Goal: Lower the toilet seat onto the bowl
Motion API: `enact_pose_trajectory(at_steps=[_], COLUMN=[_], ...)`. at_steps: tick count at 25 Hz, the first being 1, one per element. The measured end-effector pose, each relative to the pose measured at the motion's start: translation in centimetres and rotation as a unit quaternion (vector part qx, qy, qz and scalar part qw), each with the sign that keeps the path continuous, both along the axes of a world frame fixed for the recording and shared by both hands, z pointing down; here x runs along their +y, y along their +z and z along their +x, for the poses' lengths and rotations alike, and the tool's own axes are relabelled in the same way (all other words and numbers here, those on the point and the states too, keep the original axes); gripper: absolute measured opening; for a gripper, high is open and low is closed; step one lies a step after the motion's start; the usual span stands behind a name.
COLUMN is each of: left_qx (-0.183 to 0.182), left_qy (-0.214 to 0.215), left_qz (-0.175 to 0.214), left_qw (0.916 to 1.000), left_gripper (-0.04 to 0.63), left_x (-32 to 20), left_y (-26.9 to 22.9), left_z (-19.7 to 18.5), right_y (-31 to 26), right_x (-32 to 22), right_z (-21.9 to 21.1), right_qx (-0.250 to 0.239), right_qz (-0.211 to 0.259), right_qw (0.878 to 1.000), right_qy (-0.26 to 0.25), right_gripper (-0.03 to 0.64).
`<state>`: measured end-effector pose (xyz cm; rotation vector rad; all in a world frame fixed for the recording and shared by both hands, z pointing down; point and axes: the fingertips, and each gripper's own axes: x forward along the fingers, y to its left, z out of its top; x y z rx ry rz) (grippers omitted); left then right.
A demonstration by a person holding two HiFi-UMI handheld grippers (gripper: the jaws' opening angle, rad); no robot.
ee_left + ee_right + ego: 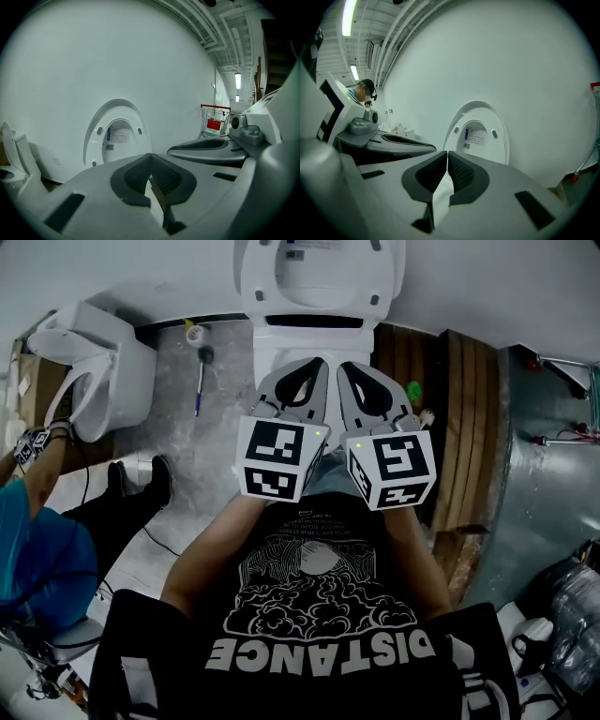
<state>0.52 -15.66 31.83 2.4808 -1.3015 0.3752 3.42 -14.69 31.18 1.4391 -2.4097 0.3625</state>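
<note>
— Grippers first: the left gripper (pixel 319 362) and the right gripper (pixel 343 366) are both pinched shut. Nothing is between their jaws.

— Where is the toilet seat?

— Straight ahead of both. The toilet seat (pixel 259 282) stands up against the wall (pixel 56 70). Its long way goes up and down, and its low end meets the bowl (pixel 272 348). The bowl sits under the gripper tips.

— Which gripper is nearer?

— They are side by side, so I think neither. The seat (pixel 117 107) is a bit left of the left tips, and the seat (pixel 478 107) is a bit right of the right tips. So it is in the middle.

— What must the next move do?

— My guess: reach up to the top edge and tip it toward us.

— Do the views differ?

— Yes. The head view shows the bowl but cuts off the seat's top. The gripper views show the whole seat, but the jaws hide the bowl.
</note>
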Motion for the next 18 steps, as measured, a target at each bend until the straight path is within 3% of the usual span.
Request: enact_pose_trajectory(at_steps=[13,18], left_qx=[-0.016,-0.038], left_qy=[0.016,0.027], left_qz=[0.002,0.006], left_qw=[0.9997,0.9989], left_gripper=[0.014,0.014], left_x=[-9.7,-12.4], left_y=[-0.8,-1.0], left_z=[2.9,2.9], right_y=[-1.3,-1.3], right_x=[-9.9,-12.7], right_z=[3.5,3.8], right_qx=[0.004,0.012], right_qz=[0.008,0.011], right_qw=[0.998,0.996], right_qy=[-0.056,-0.090], right_gripper=[0.020,0.021])
